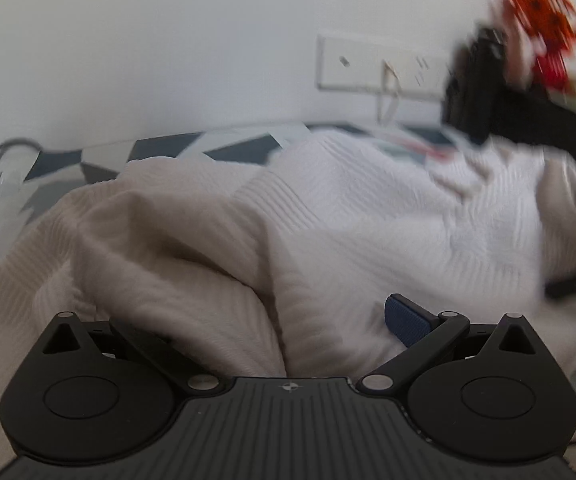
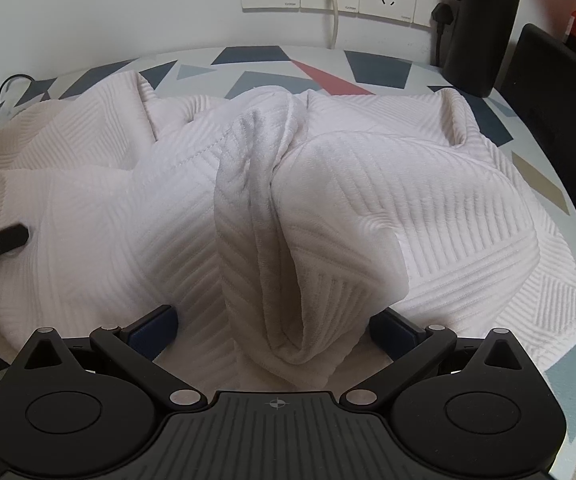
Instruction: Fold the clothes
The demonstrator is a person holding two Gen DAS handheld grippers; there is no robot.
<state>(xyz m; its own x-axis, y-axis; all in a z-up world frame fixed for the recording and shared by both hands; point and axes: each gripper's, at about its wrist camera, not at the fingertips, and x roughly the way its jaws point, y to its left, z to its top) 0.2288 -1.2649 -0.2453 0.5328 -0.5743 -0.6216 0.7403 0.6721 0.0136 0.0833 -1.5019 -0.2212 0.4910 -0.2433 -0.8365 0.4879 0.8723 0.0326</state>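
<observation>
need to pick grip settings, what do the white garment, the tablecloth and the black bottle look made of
White garment: looks like soft, thick knit or jacquard fabric, matte, with raised ribbed lines in angled panels.
Tablecloth: smooth, flat, printed with coloured shapes; possibly coated cloth or vinyl, hard to tell.
Black bottle: hard, matte black shell, likely coated metal or plastic.

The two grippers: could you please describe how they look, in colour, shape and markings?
Both the left gripper and the right gripper have matte black bodies with ribbed centre plates bearing a small crosshair mark. Each has two round black discs at the sides, silver pivot pins on angled black link arms, and dark blue textured fingertip pads. No cables or sleeves show.
</observation>
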